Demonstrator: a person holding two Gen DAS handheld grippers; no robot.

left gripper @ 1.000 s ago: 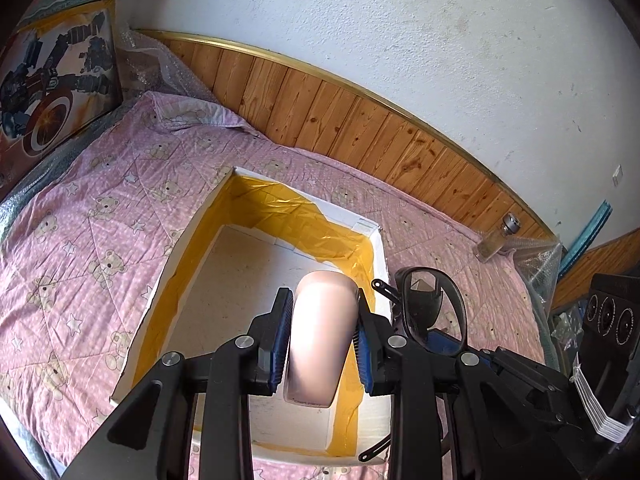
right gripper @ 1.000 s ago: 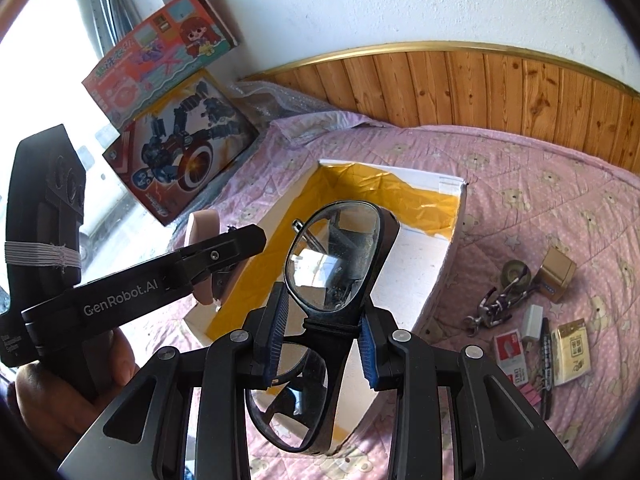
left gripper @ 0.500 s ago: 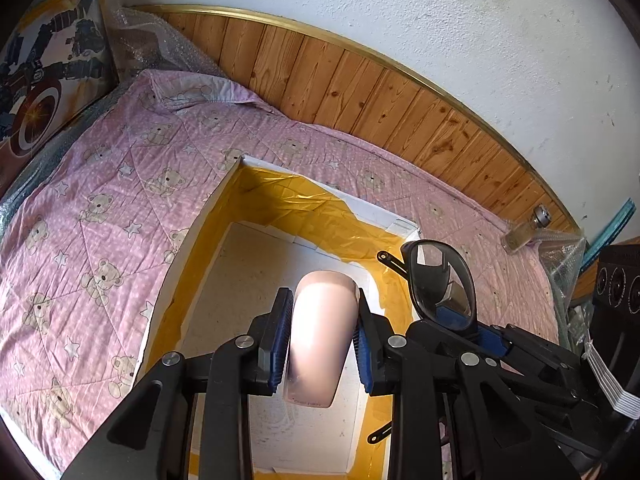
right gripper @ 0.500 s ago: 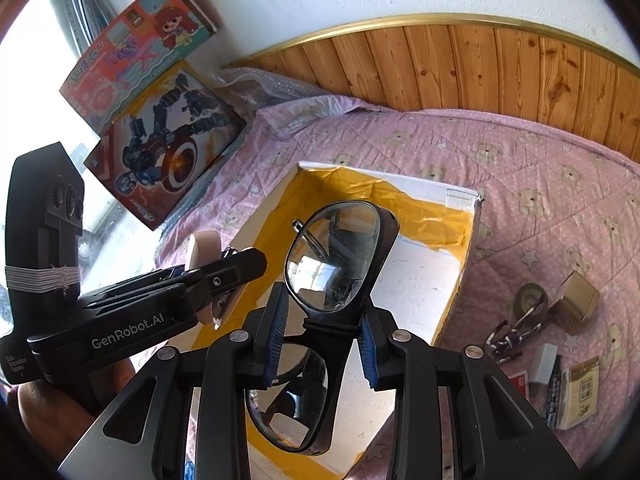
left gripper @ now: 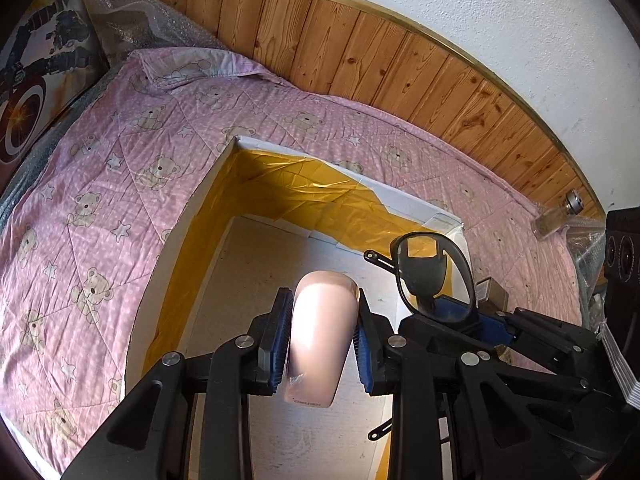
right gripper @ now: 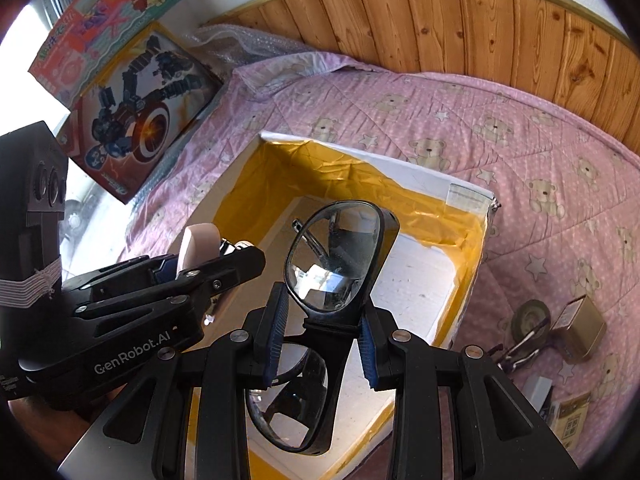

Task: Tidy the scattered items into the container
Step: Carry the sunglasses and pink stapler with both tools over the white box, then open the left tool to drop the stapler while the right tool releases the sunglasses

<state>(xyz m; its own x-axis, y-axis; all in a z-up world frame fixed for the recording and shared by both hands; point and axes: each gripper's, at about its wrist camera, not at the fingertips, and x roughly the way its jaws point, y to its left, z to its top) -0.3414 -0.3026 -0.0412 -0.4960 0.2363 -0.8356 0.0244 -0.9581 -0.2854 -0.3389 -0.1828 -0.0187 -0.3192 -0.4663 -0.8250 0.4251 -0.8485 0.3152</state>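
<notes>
A: What does the left gripper (left gripper: pixel 320 336) have?

B: Its jaws are clenched on a pale pink tube-like item (left gripper: pixel 320 340), blue pads pressing both its sides. In the left wrist view it sits in the lower centre of the frame, above the floor of the box (left gripper: pixel 224 184).

A: And the box itself?

B: It is open and white, with yellow tape lining the inner walls and a pale floor. It rests on a pink quilt (left gripper: pixel 100 184) printed with bears and stars. The quilt fills the left and middle of the frame, and wood panelling (left gripper: pixel 360 52) runs along the top.

A: The right gripper (right gripper: pixel 322 336)?

B: Its jaws are grasping black glasses (right gripper: pixel 332 260) by the bridge, with one lens above the jaws and the other below. In the right wrist view they are at the centre of the frame, over the box interior. The left gripper reaches in from the left edge beside them, close but apart.

A: What still lies outside?

B: At the lower right of the right wrist view there is a cluster on the quilt: a roll of tape (right gripper: pixel 528 316), a small tan box (right gripper: pixel 580 324), a keyring-like metal piece (right gripper: pixel 520 348) and some little cards or packets (right gripper: pixel 568 416). I cannot make out what they are.

A: Anything else?

B: Two toy boxes (right gripper: pixel 132 120) lean at the upper left of that view. A small glass bottle (left gripper: pixel 554 220) lies at the right edge of the left wrist view.
</notes>
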